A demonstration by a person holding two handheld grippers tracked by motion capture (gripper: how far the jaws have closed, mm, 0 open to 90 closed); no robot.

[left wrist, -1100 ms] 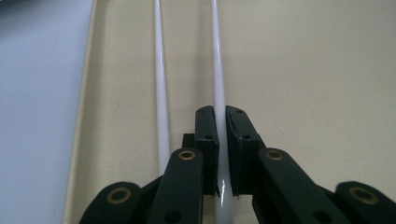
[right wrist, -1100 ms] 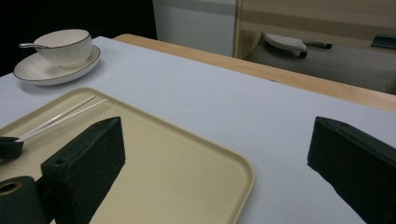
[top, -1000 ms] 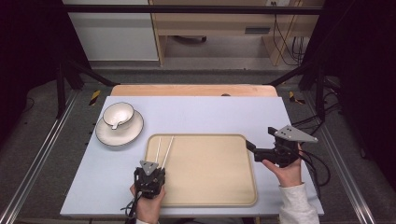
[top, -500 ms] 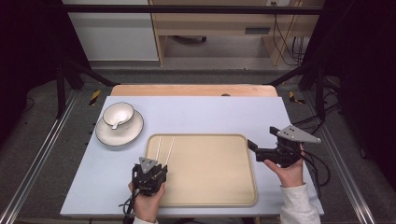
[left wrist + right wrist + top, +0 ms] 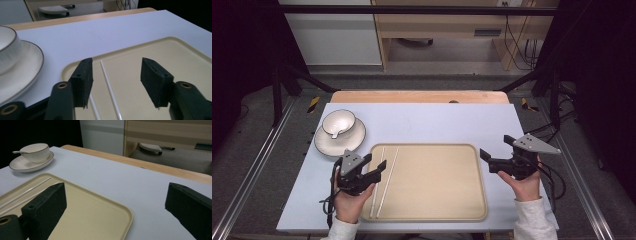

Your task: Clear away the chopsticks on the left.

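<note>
1. The left gripper (image 5: 373, 169) hangs above the tray's left edge. Its jaws have just been opening and now stand fairly wide, with nothing between the pads.
2. In the left gripper view, one chopstick (image 5: 110, 88) runs up the gap between the jaws, lying on the tray below them and untouched. The other shows beside the left jaw.
3. There are two chopsticks (image 5: 384, 181): thin, straight, pale cream rods, much the same tone as the tray. They lie side by side, nearly parallel, along the tray's left edge, reaching from near its far left corner almost to its near left corner.
4. There is one tray (image 5: 437, 180): beige, rectangular, with rounded corners and a low raised rim. It sits at the near middle of the worktop (image 5: 427, 120).
5. The right gripper (image 5: 493, 159) is held over the worktop just beyond the tray's right edge, its jaws wide apart and empty.
6. Near the worktop's far left corner stands one white saucer (image 5: 328, 144) with a dark rim. One white cup (image 5: 337, 121) sits on it, and one spoon (image 5: 341, 133) rests in the cup.
</note>
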